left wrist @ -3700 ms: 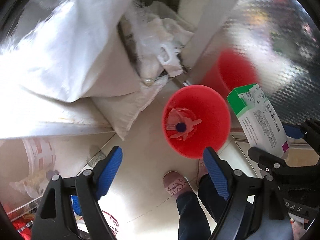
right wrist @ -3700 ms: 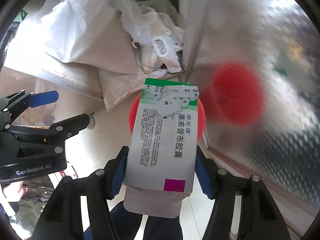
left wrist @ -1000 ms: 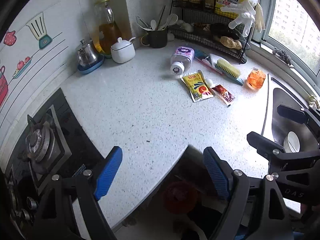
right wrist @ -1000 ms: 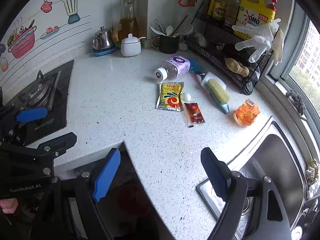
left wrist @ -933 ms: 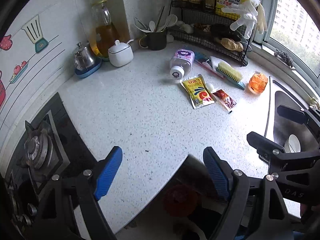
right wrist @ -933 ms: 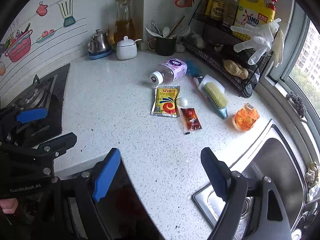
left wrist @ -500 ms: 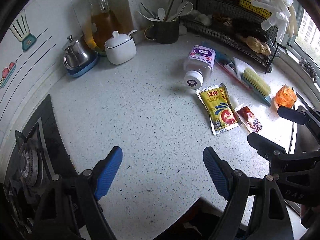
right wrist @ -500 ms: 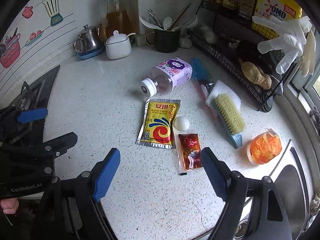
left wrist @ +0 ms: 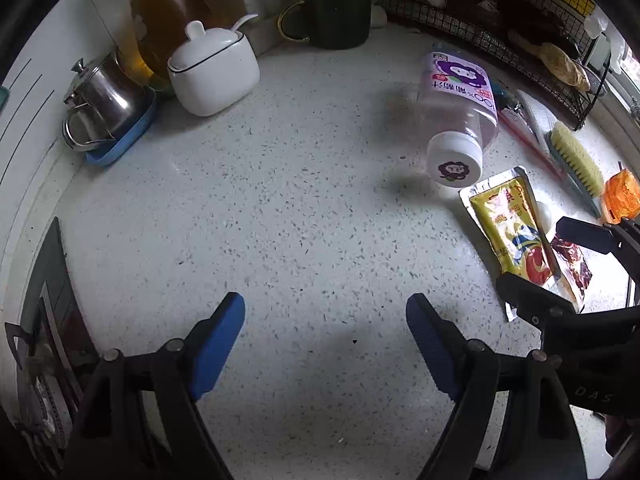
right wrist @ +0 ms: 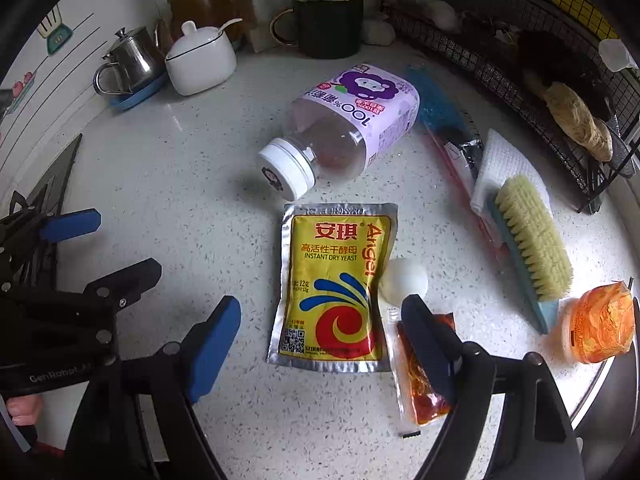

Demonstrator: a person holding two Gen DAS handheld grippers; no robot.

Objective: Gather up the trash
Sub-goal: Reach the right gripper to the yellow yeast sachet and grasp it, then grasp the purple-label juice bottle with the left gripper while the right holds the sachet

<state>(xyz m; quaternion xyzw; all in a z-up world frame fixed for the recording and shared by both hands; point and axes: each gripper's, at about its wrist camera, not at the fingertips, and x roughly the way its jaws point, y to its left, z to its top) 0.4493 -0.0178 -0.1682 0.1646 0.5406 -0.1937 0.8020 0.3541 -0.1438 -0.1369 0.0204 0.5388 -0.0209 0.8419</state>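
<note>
Over a speckled white kitchen counter (left wrist: 304,216), we hold both grippers pointed steeply down, jaws spread wide and gripping nothing. Our right gripper (right wrist: 320,320) hangs above the trash: a yellow instant dry yeast packet (right wrist: 332,288) lies flat between its blue pads without touching either, a small white ball (right wrist: 404,276) sits just beside the packet's right edge, and a red sauce sachet (right wrist: 420,376) runs partly under the right-hand finger (right wrist: 428,344). An empty juice bottle (right wrist: 344,128) with a purple label lies on its side just beyond the packet, cap toward us. Our left gripper (left wrist: 324,340) is released over bare counter, with open room ahead of it up to a white lidded sugar bowl (left wrist: 212,68), a steel pot (left wrist: 104,104) on a blue tray and a dark utensil mug (left wrist: 336,16) along the wall. To the right lie a scrubbing brush (right wrist: 528,240), an orange crumpled wrapper (right wrist: 600,324) and a wire rack (right wrist: 560,92). The stove's edge (left wrist: 48,280) borders the left side, the sink rim (right wrist: 612,392) the right.
</note>
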